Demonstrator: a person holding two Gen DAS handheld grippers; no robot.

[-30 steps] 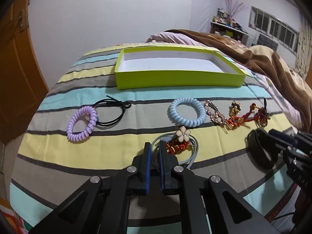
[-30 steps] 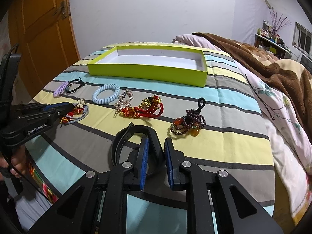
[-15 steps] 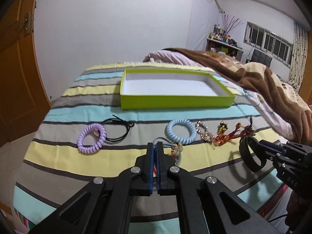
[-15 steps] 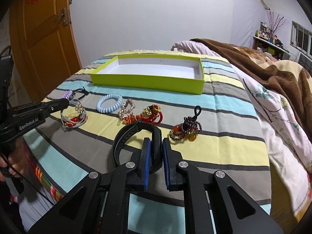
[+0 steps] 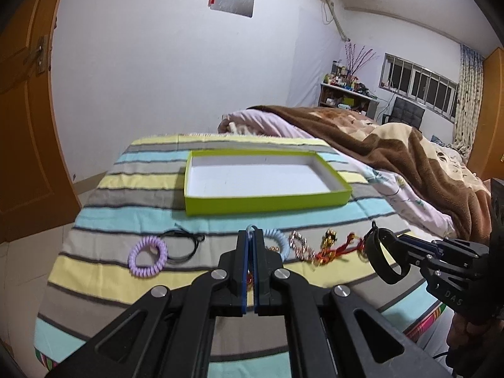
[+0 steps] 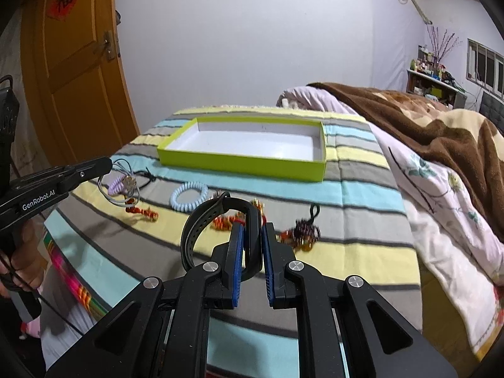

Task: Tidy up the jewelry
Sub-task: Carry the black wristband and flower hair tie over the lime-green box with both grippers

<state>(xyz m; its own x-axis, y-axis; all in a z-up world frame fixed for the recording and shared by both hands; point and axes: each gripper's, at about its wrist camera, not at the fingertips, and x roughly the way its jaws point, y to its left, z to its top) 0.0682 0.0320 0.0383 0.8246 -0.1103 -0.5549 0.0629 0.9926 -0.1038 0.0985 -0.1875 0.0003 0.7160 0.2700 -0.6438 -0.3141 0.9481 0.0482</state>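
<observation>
My left hand-held gripper (image 5: 251, 236) pinches a dangling hair tie (image 6: 121, 186); my right hand-held gripper (image 6: 251, 231) clamps a black band (image 6: 201, 223). Either could slip before reaching the box (image 6: 242, 162).

blue coil tie (image 5: 278, 242): half hidden behind gripper fingers; beaded bracelet (image 6: 300, 233): motion-blurred; red knot charm (image 6: 225, 220): partly behind black band (image 6: 217, 236)

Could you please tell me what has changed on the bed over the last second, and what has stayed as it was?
The left gripper closed on the grey flower hair tie and lifted it off the blanket. The right gripper closed on the black wristband and raised it too. Both now hang in the air. The green box, purple coil tie, blue coil tie and beaded bracelet stayed put.
</observation>
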